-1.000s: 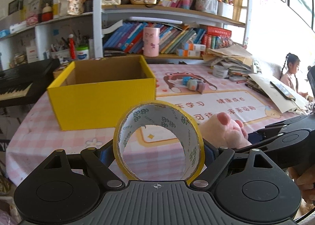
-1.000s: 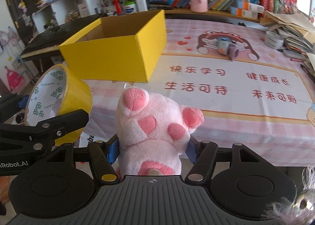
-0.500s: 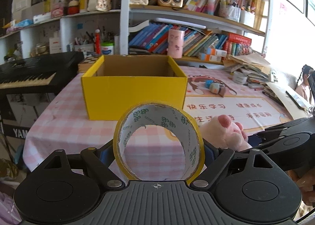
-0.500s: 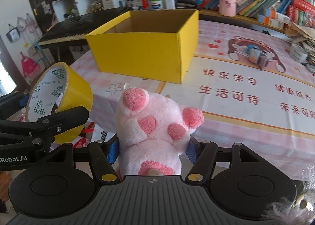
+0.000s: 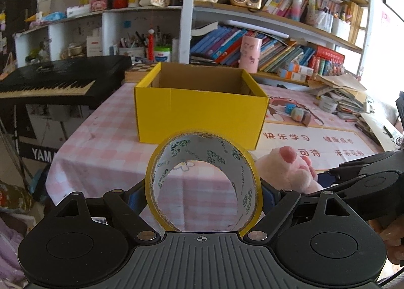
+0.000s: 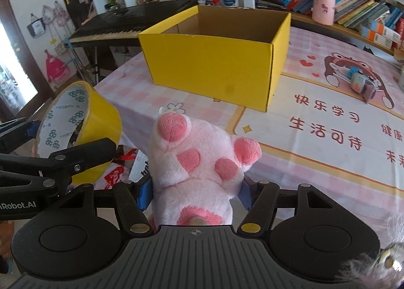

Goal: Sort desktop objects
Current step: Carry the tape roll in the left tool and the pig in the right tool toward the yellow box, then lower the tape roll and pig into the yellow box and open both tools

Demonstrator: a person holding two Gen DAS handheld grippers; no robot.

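Note:
My left gripper is shut on a roll of yellow tape, held upright off the near left corner of the table. My right gripper is shut on a pink plush paw, just right of the tape; the paw also shows at the right of the left wrist view. In the right wrist view the tape roll sits at the left in the other gripper. An open yellow cardboard box stands ahead on the pink checked tablecloth; what shows of its inside is bare.
A small blue and grey toy lies on the printed mat right of the box. A black keyboard stands left of the table. Bookshelves with a pink cup line the back, papers pile at far right.
Both grippers have swung leftwards with their loads, so the yellow box now sits centred ahead instead of to the left. The grips are unchanged.

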